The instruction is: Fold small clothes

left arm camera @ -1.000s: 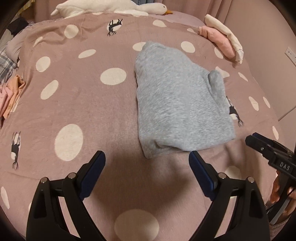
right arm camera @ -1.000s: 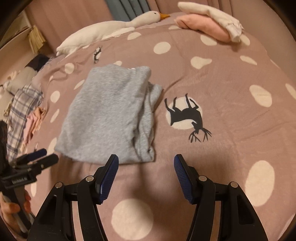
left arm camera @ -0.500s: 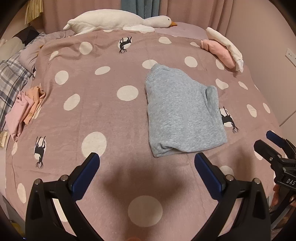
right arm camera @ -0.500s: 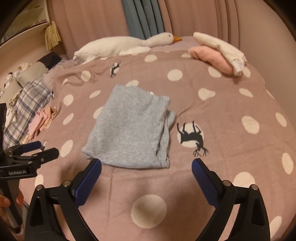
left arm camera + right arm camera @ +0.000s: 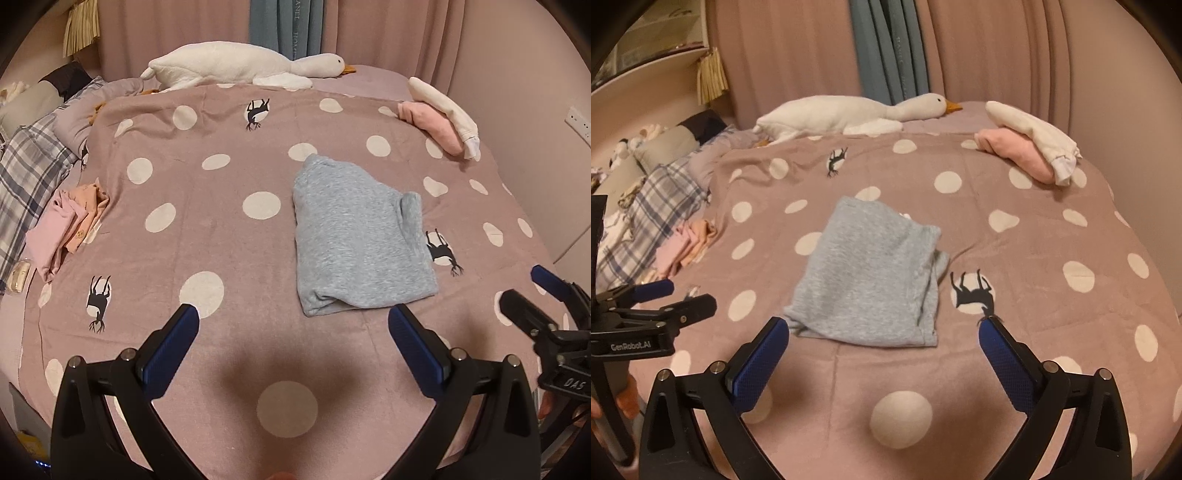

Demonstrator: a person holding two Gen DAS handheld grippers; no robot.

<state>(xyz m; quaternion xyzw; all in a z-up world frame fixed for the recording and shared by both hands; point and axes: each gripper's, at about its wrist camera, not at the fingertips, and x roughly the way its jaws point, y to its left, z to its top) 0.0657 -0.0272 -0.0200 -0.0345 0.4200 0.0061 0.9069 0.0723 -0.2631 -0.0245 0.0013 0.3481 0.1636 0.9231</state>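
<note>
Your bed's dotted blanket [image 5: 221,240] filled the view, a white goose toy [image 5: 236,68] lying at its far edge. The folded grey garment [image 5: 354,240] lay flat at its middle. Your left gripper [image 5: 293,317] and right gripper [image 5: 882,328] hovered near its closest edge, both spread wide with nothing between their jaws, having just been opening.
</note>
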